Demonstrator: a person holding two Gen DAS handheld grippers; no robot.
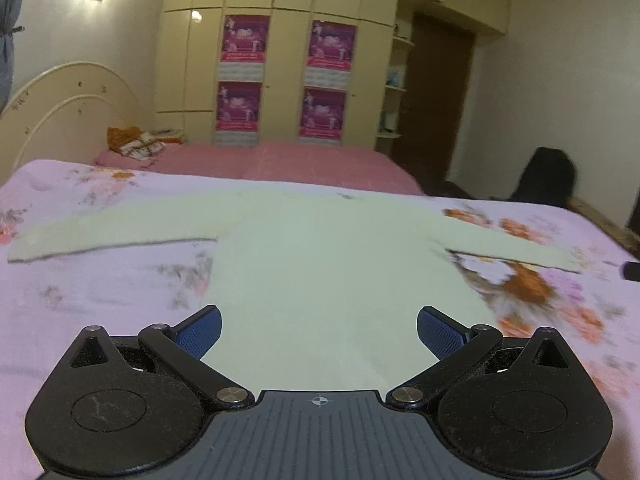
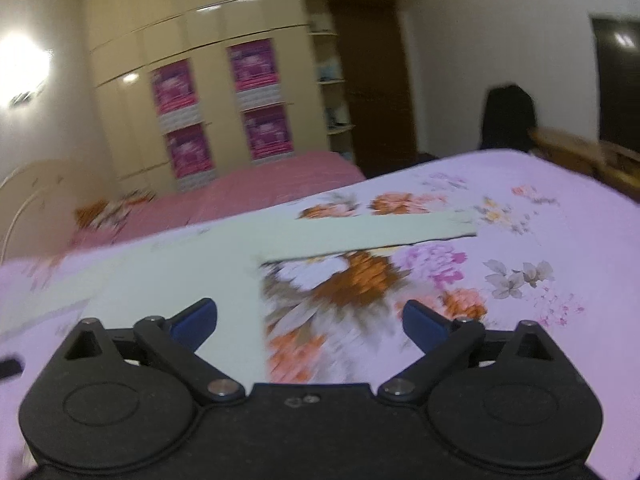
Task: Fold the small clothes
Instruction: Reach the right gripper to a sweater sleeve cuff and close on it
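Shirt (image 1: 320, 280), one only, lies flat on a floral sheet (image 1: 100, 300), filling the middle of the left wrist view. It is pale and long-sleeved: one sleeve (image 1: 112, 230) runs toward the left edge of the frame, the other (image 1: 508, 246) toward the right, so two sleeves are spread out to the sides. The body of the shirt reaches down to the bottom centre, between the blue pads (image 1: 202, 334) of the left gripper (image 1: 319, 334).

Both pads of that gripper are swung wide apart with nothing between them except the cloth lying beneath; whether they touch it cannot be told.

In the right wrist view the right gripper (image 2: 310, 326) is likewise spread wide and grips nothing. Its two pads straddle the shirt's side edge (image 2: 262, 320): the shirt (image 2: 192, 268) is at lower left, the bare sheet (image 2: 540, 240) with large orange flowers at lower right. One sleeve (image 2: 380, 232) crosses the centre of this frame toward the right.

Behind the sheet, a pink bedspread (image 1: 304, 164) covers a second bed, with a bundle of orange and white cloth (image 1: 140, 140) at its left end. A cream wardrobe (image 1: 288, 60) fills the upper centre, carrying four magenta posters (image 1: 245, 42) in two columns of two. One dark door (image 1: 440, 96) stands to its right, and one dark chair (image 1: 546, 176) at the right edge.
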